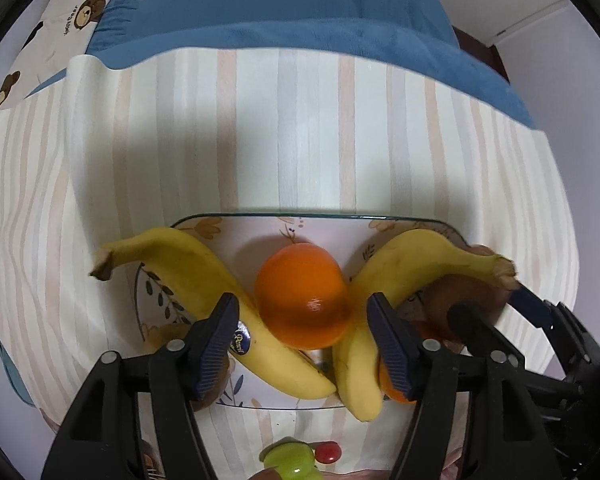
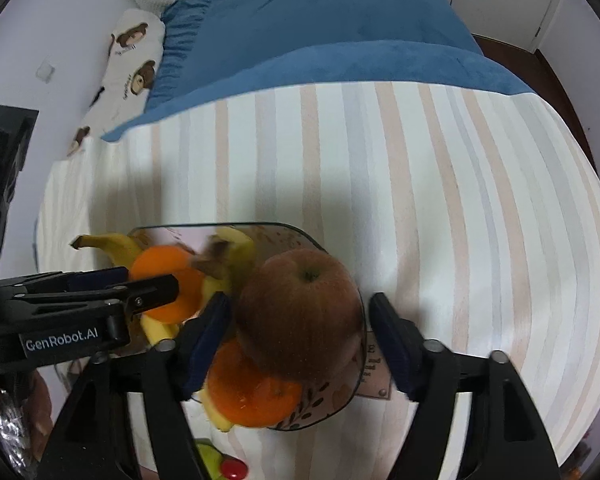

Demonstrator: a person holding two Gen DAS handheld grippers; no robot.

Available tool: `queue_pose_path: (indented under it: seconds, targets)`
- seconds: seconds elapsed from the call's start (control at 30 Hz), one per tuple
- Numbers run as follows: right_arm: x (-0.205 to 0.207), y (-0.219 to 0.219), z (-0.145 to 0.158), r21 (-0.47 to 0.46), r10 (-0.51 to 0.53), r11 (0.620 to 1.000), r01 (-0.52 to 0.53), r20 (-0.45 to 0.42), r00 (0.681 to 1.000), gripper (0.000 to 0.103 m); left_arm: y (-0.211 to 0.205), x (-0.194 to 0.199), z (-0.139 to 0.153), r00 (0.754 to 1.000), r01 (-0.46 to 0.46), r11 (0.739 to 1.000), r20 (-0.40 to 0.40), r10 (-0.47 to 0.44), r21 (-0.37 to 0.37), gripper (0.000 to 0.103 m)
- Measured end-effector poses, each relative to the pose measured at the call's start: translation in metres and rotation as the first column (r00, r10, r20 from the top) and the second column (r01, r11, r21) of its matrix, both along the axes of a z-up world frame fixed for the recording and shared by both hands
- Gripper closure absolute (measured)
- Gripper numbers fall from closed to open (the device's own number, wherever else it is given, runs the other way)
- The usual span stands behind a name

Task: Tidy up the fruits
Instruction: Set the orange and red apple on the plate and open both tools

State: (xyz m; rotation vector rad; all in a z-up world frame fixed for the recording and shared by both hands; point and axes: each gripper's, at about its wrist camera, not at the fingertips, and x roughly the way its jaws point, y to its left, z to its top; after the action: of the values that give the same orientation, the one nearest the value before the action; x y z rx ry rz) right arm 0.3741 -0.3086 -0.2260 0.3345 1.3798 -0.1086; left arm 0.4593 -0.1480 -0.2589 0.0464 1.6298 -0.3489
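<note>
Left wrist view. We look almost straight down on a glass plate (image 1: 260, 220) with a leaf print, resting on the striped table (image 1: 300, 120); a blue blanket (image 1: 280, 12) lies beyond. On the plate, two bananas flank an orange (image 1: 302, 300): the left banana (image 1: 204, 280) and the right banana (image 1: 404, 264), whose long axes converge toward the camera like a V. Our left claw (image 1: 302, 332) stands about half open, its pads straddling the orange without pressing it and lying over the two bananas; nothing is held. The apple (image 1: 456, 296) shows brown at the far right, partly hidden behind a finger of the other claw.

Right wrist view. The apple (image 2: 300, 312) sits at the right end of the plate (image 2: 300, 236), partly on top of a second orange (image 2: 252, 396). Our right claw (image 2: 300, 336) is open wide; the apple lies directly between its pads with a clear gap on the right side, and on the left we cannot tell whether the pad touches. The left claw (image 2: 140, 284) reaches in from the left over the first orange (image 2: 168, 276).

We judge that the fruits already sit on the plate and that both claws are free. Beyond the near plate edge a green and red item (image 2: 220, 464) remains on the table, too cropped to name; both claws point away from it.
</note>
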Motion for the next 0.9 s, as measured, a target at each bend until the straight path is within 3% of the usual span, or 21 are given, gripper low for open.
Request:
queue_pose_path:
  seconds: [0.2,0.3,0.43,0.9]
  targets:
    - [-0.004,0.002,0.020,-0.031,-0.007,0.999,0.007,0.018,1.000,0.015,0.006,-0.005,0.016,0.999,0.001,1.000,0.048,-0.002,0.015,0.019]
    - [-0.011,0.003,0.027,-0.080,-0.016,0.997,0.017,0.015,1.000,0.005,0.010,-0.014,0.024,0.993,0.018,0.998,0.113,-0.025,0.068,0.010]
    - [-0.022,0.009,0.029,-0.141,-0.012,0.990,0.013,0.004,1.000,0.003,0.017,-0.032,0.036,0.981,0.030,0.992,0.187,-0.053,0.122,0.001]
    - [-0.054,0.040,0.030,-0.191,-0.014,0.982,0.019,0.023,1.000,0.003,0.047,-0.074,0.055,0.961,0.008,0.990,0.274,-0.047,0.144,0.001]
